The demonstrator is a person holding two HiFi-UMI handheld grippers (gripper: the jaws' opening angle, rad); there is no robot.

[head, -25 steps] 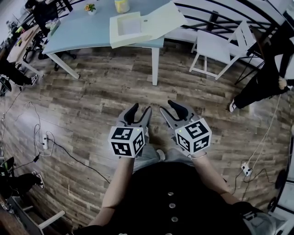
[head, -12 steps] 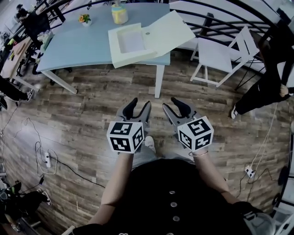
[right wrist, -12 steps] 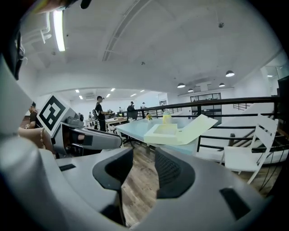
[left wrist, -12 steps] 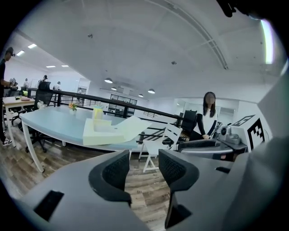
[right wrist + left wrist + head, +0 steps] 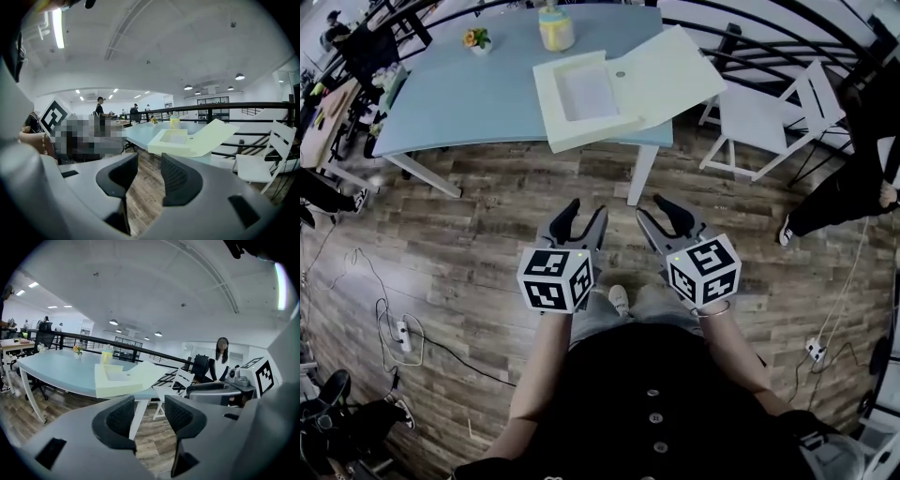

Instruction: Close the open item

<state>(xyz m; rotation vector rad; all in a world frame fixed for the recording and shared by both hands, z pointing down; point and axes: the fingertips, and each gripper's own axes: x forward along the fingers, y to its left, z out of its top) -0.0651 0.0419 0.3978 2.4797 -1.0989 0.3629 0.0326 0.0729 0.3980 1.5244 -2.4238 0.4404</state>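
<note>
A pale yellow box [image 5: 586, 101] sits open at the near right corner of a light blue table [image 5: 478, 94], its lid [image 5: 666, 75] folded back to the right. The box [image 5: 117, 380] shows ahead in the left gripper view, and the box [image 5: 176, 140] also in the right gripper view. My left gripper [image 5: 581, 218] and right gripper [image 5: 661, 211] hover side by side over the wooden floor, short of the table, both open with nothing between their jaws.
A yellow cup [image 5: 556, 28] and a small flower pot [image 5: 475, 39] stand at the table's far side. A white chair [image 5: 764, 122] is right of the table, a black railing behind it. A person in black [image 5: 853, 178] stands at the right. Cables and a power strip [image 5: 403, 333] lie on the floor at left.
The table and box have come nearer and lower in the head view as both grippers moved toward them. Both jaws stay empty.
</note>
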